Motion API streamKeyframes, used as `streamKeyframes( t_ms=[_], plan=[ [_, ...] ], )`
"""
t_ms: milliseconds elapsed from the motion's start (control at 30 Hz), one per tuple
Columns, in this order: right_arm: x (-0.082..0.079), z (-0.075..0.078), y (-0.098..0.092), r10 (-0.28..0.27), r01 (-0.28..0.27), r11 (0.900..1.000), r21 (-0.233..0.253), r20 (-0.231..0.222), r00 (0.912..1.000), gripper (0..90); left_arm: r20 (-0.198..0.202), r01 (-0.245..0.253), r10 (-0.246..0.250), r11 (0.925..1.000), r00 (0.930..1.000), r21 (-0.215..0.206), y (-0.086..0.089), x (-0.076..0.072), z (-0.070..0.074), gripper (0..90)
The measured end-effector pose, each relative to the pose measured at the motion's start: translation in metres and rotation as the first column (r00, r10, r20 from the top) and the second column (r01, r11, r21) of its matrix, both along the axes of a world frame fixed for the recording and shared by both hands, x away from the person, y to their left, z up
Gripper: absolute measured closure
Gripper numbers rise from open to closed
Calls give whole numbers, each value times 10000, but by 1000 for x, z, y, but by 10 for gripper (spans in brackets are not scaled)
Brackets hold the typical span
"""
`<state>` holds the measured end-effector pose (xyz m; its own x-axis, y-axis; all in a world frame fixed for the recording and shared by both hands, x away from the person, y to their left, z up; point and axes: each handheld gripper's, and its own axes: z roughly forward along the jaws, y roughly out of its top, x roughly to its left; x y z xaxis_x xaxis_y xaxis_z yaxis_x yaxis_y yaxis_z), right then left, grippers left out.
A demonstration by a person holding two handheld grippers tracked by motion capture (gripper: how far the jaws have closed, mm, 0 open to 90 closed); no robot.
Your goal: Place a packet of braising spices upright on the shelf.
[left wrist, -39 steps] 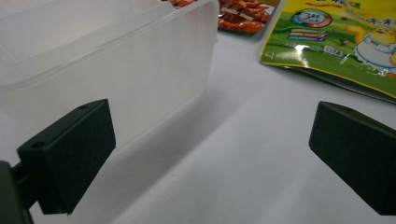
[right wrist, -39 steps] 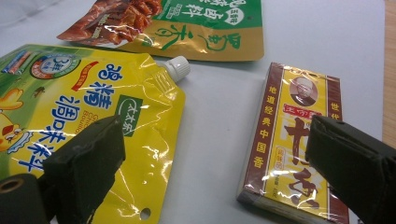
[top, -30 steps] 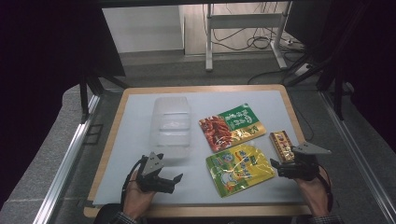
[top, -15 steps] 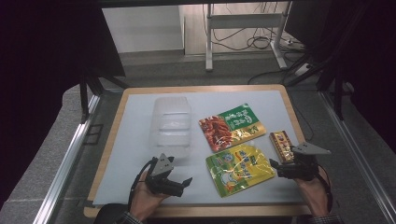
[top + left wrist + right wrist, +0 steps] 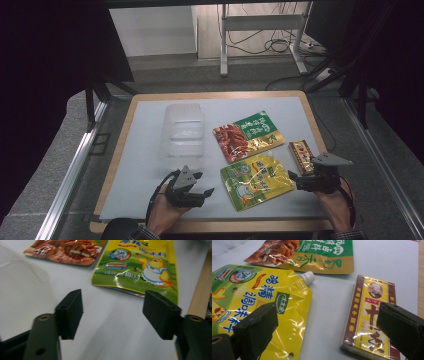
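"3" on the yellow spouted pouch [image 5: 259, 302]

On the table [image 5: 140, 150], a lidded container [image 5: 182, 131] sits at nine o'clock of the sauce pouch [image 5: 248, 136]. The spouted pouch [image 5: 256, 181] lies at six o'clock of that pouch, with the small box [image 5: 300, 155] at its two o'clock, just beside. Left gripper [image 5: 202, 192] rests at its nine, right gripper [image 5: 294, 178] at its three.
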<state>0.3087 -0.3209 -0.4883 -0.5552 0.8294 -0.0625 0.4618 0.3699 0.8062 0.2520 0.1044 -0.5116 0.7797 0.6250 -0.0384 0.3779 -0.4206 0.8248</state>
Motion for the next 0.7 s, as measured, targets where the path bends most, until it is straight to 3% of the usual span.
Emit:
streamKeyframes(
  t_ms=[167, 367, 400, 433, 567, 700],
  plan=[
    [1, -1, 1, 40, -40, 10000, -66, -43, 10000, 36, -188, 307, -312, 9992, 9993, -241, -9, 4, -2, 450],
    [1, -2, 1, 65, -66, 10000, -67, -110, 9999, 36, -194, 605, -609, 9979, 9980, -228, -22, 6, -6, 652],
    [1, -2, 1, 65, -66, 10000, -67, -110, 9999, 36, -227, 681, -686, 9974, 9974, -222, -25, 7, -7, 652],
    [1, -2, 2, 73, -74, 9999, -98, -111, 9999, 37, -233, 775, -779, 9969, 9967, -159, -29, 8, -8, 721],
    [1, -2, 2, 88, -89, 9999, -107, -135, 9999, 36, -267, 887, -889, 9960, 9957, -81, -37, 9, -10, 847],
    [1, -2, 3, 130, -133, 9998, -142, -207, 9997, 36, -378, 1061, -1068, 9941, 9936, -209, -44, 13, -12, 898]
  ],
)
